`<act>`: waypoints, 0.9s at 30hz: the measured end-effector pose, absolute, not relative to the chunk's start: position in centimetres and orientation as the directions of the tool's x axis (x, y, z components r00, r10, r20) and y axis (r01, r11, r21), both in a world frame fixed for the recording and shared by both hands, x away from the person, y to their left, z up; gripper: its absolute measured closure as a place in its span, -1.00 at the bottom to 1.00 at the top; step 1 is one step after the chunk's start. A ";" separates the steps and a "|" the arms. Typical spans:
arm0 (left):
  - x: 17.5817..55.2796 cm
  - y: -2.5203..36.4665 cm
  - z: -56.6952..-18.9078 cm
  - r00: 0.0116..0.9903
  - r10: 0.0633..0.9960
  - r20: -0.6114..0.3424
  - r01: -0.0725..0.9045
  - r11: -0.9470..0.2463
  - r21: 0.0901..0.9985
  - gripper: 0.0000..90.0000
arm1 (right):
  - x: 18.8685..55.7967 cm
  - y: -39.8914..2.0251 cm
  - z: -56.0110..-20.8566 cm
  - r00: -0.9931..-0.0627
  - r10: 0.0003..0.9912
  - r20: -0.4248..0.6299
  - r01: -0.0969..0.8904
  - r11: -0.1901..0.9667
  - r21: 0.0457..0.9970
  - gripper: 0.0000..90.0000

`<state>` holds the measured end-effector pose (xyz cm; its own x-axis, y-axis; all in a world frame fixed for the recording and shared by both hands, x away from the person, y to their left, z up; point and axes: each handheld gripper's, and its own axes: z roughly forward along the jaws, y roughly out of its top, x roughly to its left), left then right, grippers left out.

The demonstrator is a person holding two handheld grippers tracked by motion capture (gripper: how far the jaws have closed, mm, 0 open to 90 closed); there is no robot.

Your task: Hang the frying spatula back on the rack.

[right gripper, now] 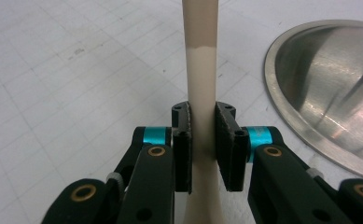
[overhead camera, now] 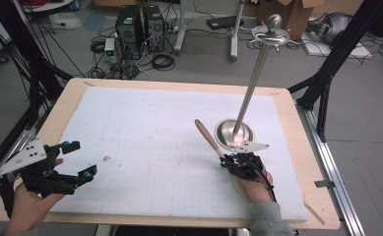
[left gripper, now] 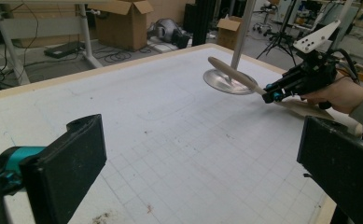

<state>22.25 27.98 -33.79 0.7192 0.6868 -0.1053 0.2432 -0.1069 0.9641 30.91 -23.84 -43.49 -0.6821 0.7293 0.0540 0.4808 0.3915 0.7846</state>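
Spatula (right gripper: pixel 201 70) clamped between my right gripper (right gripper: pixel 202 140) jaws beside steel stand base (right gripper: pixel 328 88); my left gripper (overhead camera: pixel 76 160) gaped wide, held nothing.

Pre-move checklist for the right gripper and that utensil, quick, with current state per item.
1. Right gripper shut on the beige utensil handle: ok, both fingers press its sides.
2. Handle centred between the fingers: ok in the right gripper view.
3. Utensil's far end off the mat: ok, it angles upward in the left gripper view.
4. Steel stand base apart from the utensil: cannot tell; they are close and overlap in the left gripper view.
5. Left gripper out of the way: ok, open, holding nothing, at the table's left.
6. Stand's top hooks free: cannot tell.
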 end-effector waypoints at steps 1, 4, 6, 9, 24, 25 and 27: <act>22.3 28.0 -33.8 0.720 0.686 -0.106 0.244 -0.107 0.964 -0.96 | 30.9 -24.0 -43.4 -0.682 0.729 0.053 0.476 0.388 0.790 0.74; 22.3 28.0 -33.8 0.725 0.680 -0.112 0.244 -0.101 0.964 -0.96 | 30.6 -24.5 -42.5 -0.680 0.732 0.037 0.454 0.380 0.806 0.74; 22.3 28.1 -33.6 0.724 0.681 -0.111 0.239 -0.096 0.966 -0.96 | 30.6 -24.6 -42.4 -0.679 0.733 0.037 0.454 0.380 0.806 0.74; 22.1 28.3 -33.4 0.725 0.679 -0.111 0.232 -0.089 0.969 -0.96 | 30.6 -25.2 -41.8 -0.675 0.736 0.057 0.452 0.351 0.820 0.75; 22.3 28.4 -33.3 0.724 0.680 -0.115 0.232 -0.083 0.969 -0.96 | 29.6 -28.3 -39.3 -0.683 0.728 0.068 0.430 0.326 0.842 0.75; 22.3 28.4 -33.3 0.724 0.680 -0.117 0.232 -0.081 0.969 -0.96 | 29.5 -28.7 -38.9 -0.685 0.726 0.063 0.423 0.326 0.845 0.75; 22.3 28.4 -33.3 0.724 0.679 -0.117 0.232 -0.080 0.970 -0.96 | 29.4 -28.8 -38.7 -0.686 0.725 0.060 0.420 0.327 0.847 0.75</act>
<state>22.32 28.39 -33.27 0.7244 0.6794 -0.1168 0.2316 -0.0803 0.9695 29.45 -28.79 -38.75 -0.6863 0.7249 0.0602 0.4197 0.3270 0.8467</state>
